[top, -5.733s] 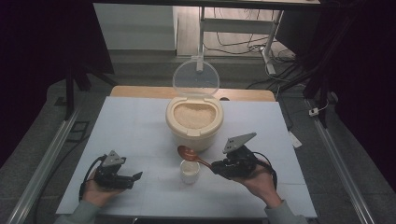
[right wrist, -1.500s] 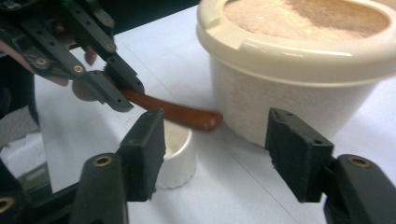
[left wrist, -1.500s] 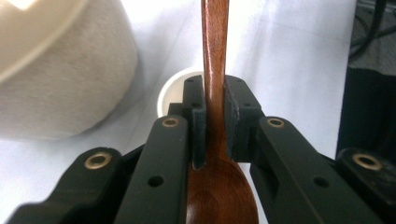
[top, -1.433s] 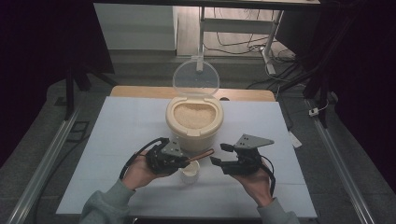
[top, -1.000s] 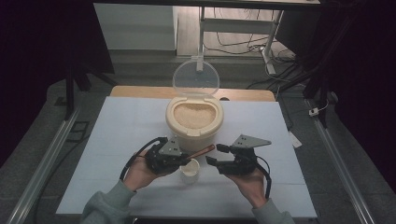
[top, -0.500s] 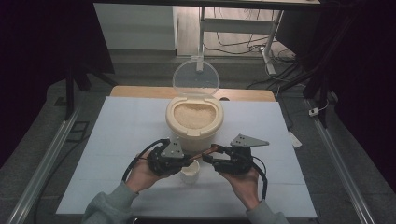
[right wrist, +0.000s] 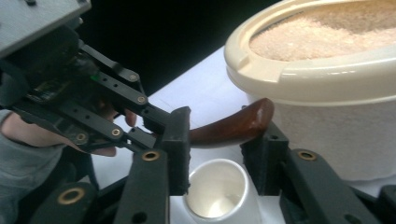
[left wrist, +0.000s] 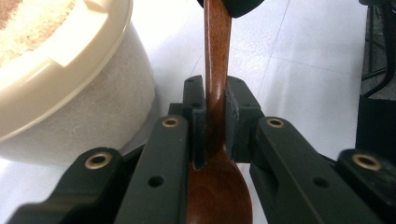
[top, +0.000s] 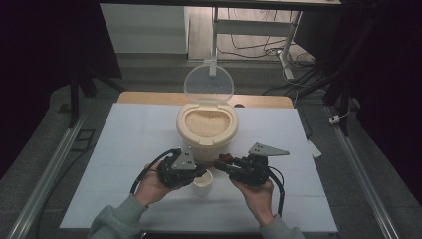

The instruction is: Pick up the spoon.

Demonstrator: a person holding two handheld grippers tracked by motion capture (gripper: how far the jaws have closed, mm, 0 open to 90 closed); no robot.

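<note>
Space on the white tabletop (top: 124, 149) lay mostly toward its left and right edges, where bare surface ran out to the metal rails; the crowded part was the middle near the person's side. A cream rice container (top: 207, 132), lid hinged up and grain showing, stood in the centre, and the two grippers met just in front of its wall with little room between them and it. A small white cup (top: 203, 183) stood directly below the meeting point, just beside the container. The left gripper (left wrist: 212, 116) was clamped tight on a wooden spoon (left wrist: 215, 88), its pads pressing the neck where the handle widens into the bowl, the bowl lying back between the jaw arms. The handle ran level from that grip across to the right gripper (right wrist: 224, 140), which faced the left one over the cup. The right gripper's jaws had just been closing, and the spoon's handle end lay between them, touching or nearly touching the right-hand pad while a gap showed beside the left-hand pad; whether they already pinched it I could not tell. Both hands sat low near the table's front edge, forearms coming in from below.
</note>
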